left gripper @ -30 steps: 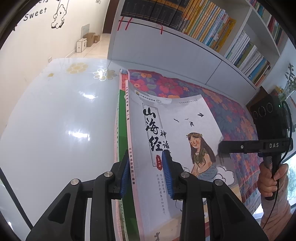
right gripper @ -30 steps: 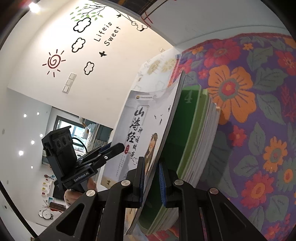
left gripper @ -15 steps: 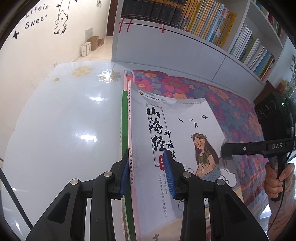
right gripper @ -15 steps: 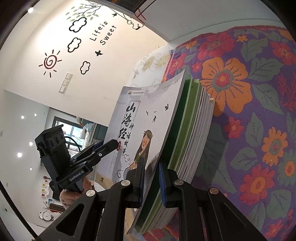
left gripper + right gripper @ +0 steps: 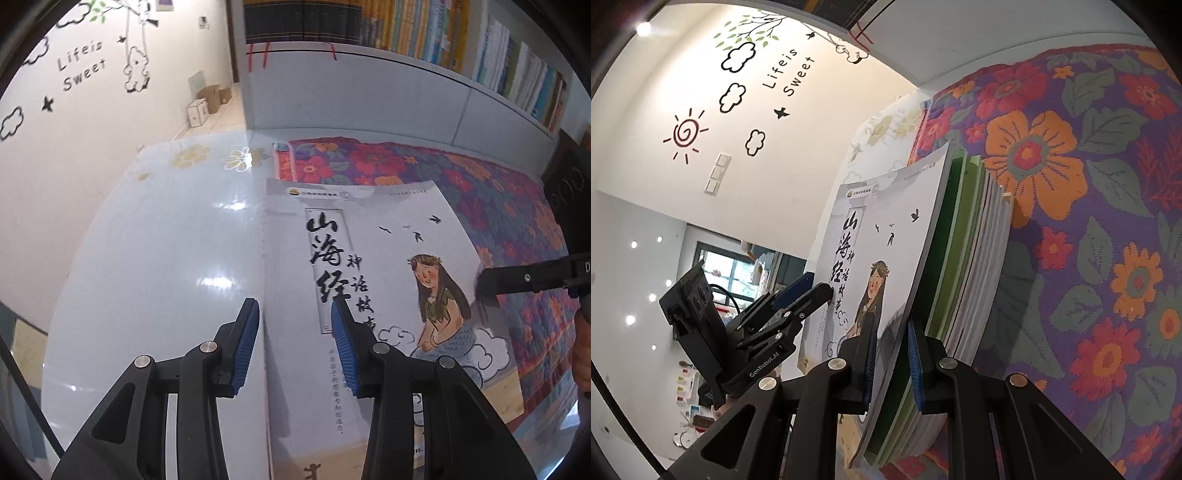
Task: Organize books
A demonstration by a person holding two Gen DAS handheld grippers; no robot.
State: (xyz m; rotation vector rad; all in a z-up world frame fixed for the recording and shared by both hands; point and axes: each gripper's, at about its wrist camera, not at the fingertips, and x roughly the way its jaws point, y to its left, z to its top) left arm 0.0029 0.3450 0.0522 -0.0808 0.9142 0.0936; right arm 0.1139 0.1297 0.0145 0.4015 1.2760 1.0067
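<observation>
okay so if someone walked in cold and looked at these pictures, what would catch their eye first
Likely the white storybook with bold black calligraphy and a long-haired girl, topping a stack of books on the bright floral cloth. The right gripper pinches its cover at the edge, while the left gripper, whose jaws have just been opening, straddles its spine without pressing. Behind, a wall reads "Life is Sweet".

A glossy white desk [image 5: 155, 258] with faint flower prints carried a flowered cloth [image 5: 480, 192] over its right part. A stack of books [image 5: 975, 266] lay on that cloth, near its left edge.
</observation>
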